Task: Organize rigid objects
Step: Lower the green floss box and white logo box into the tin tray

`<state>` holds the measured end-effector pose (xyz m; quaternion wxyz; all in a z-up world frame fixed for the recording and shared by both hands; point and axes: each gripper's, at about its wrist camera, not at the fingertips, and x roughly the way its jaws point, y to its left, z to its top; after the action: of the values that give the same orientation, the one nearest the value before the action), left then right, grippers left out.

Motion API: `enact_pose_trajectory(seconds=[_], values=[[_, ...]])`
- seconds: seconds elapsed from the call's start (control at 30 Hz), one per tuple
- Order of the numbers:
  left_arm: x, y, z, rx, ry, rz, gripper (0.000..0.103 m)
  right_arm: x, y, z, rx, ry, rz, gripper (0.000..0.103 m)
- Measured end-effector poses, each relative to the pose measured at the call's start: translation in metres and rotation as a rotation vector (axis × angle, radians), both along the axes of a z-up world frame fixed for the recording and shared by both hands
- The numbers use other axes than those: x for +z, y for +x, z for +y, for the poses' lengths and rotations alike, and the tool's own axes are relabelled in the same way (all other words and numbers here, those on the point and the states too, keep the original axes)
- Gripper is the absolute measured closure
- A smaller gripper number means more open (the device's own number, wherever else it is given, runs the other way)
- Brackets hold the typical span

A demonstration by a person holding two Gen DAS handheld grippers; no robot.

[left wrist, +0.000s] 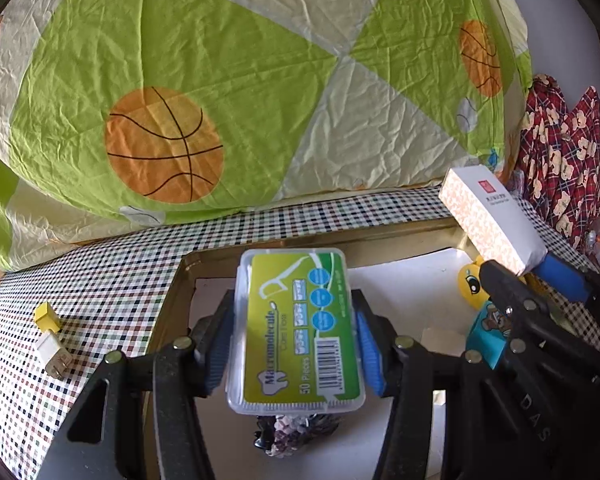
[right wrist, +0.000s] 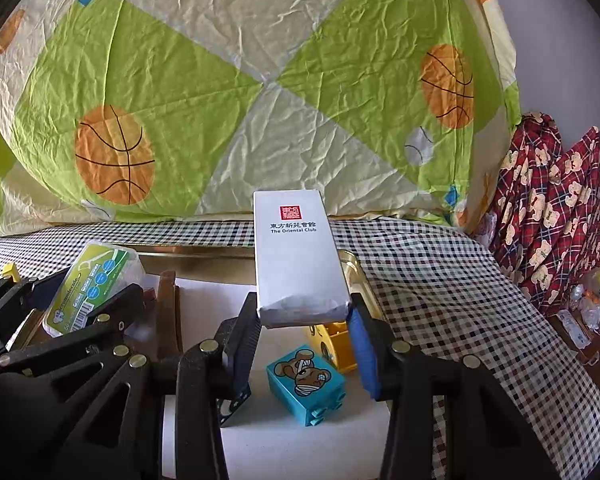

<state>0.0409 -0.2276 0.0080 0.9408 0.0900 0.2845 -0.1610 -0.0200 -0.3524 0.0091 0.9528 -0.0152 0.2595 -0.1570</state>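
Two loads hang above the gold-rimmed tray (left wrist: 168, 304), frame centre. Lower each flat, clear of the blue bear block (right wrist: 306, 384). Right gripper (right wrist: 304, 346) fingers clamp the white box (right wrist: 298, 256); left gripper (left wrist: 294, 340) fingers clamp the floss-pick case (left wrist: 296, 328).

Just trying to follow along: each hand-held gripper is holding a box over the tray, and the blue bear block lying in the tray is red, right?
Not quite: the bear block is blue, as the right wrist view shows. The rest holds: the left hand-held gripper grips the floss pick box, the right hand-held gripper grips the white box, both over the tray.
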Motion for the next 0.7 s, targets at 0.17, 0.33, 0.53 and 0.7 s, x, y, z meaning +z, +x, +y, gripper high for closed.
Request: enact_pose_trajectory(seconds=[0.17,0.33,0.53,0.7], values=[[-0.004,0.005,-0.002,0.007,0.007,0.021,0.049,-0.002,0.005,0.001,0.016,0.004,0.026,0.057],[-0.005,0.002,-0.005,0.002,0.029,0.008,0.049,-0.004,0.009,0.003,0.029,0.005,0.052,0.057],[-0.005,0.005,-0.002,0.012,0.017,0.014,0.049,-0.006,0.014,0.003,0.037,0.009,0.078,0.057],[-0.005,0.005,-0.002,0.017,0.016,0.014,0.049,-0.007,0.015,0.003,0.04,0.013,0.088,0.057]])
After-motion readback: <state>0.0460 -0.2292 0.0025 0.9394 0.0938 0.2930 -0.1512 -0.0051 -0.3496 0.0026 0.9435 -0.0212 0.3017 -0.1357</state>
